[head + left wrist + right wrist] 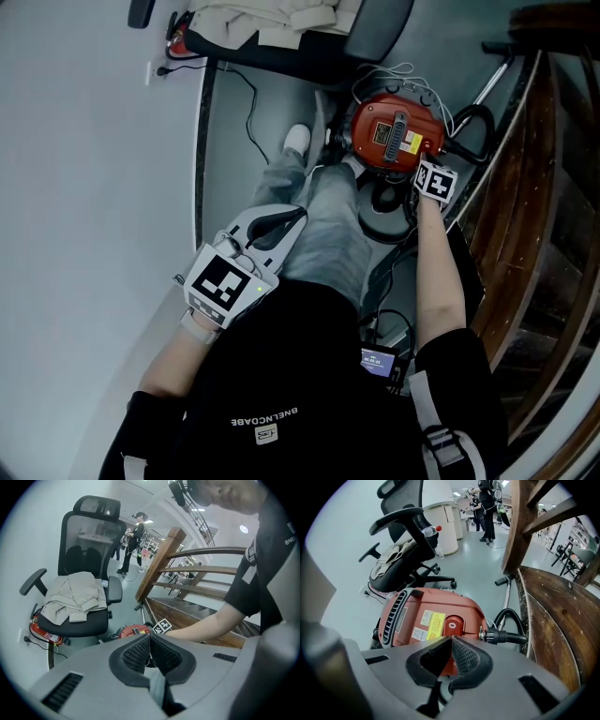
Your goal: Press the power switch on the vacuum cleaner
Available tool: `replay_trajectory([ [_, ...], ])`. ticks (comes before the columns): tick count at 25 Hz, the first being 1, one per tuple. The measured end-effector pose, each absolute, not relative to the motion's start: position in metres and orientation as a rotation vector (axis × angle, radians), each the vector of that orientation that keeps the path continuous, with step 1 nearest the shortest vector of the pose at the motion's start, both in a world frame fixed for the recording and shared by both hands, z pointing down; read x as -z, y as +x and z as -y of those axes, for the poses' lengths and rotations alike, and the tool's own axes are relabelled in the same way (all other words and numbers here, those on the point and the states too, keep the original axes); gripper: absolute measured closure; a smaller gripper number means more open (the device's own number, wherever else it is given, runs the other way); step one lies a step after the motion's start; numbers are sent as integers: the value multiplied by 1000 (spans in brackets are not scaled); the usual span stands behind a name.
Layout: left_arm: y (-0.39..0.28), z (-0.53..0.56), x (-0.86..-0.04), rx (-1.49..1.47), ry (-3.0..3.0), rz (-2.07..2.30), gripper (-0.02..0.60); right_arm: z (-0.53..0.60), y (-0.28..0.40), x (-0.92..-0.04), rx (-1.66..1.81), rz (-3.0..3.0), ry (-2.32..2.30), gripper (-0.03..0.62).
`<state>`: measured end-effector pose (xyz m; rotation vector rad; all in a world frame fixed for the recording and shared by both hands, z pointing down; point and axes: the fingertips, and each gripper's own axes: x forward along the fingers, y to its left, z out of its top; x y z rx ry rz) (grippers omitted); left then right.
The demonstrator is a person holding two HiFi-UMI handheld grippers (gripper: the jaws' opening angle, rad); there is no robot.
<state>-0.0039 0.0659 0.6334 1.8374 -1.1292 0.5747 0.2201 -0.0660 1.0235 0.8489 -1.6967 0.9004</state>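
The red vacuum cleaner (394, 131) stands on the grey floor (234, 141), close to the edge where the wooden stair railing (548, 620) runs, just ahead of your feet. Your right gripper (451, 639) is over its top with the jaws closed, tips meeting and nothing held between them. The round power switch (451, 625) lies just beyond those tips, beside a yellow label. Whether the tips touch the casing cannot be told. A black hose (511, 637) plugs into the vacuum's side nearest the railing.

Your left gripper (150, 637) hangs by your left leg, well apart from the vacuum, jaws shut and empty. Farther along the floor, the black office chair (89, 527) carries a crumpled beige garment (75, 597) on its seat.
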Motion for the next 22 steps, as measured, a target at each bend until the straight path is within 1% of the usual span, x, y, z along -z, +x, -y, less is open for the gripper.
replay_trajectory([
  [11, -13, -70, -618, -574, 1855, 1146, 566, 69, 223, -1007, -909, 1689, 883, 565],
  [22, -29, -75, -577, -585, 1923, 1110, 566, 63, 198, -916, -897, 1752, 937, 565],
])
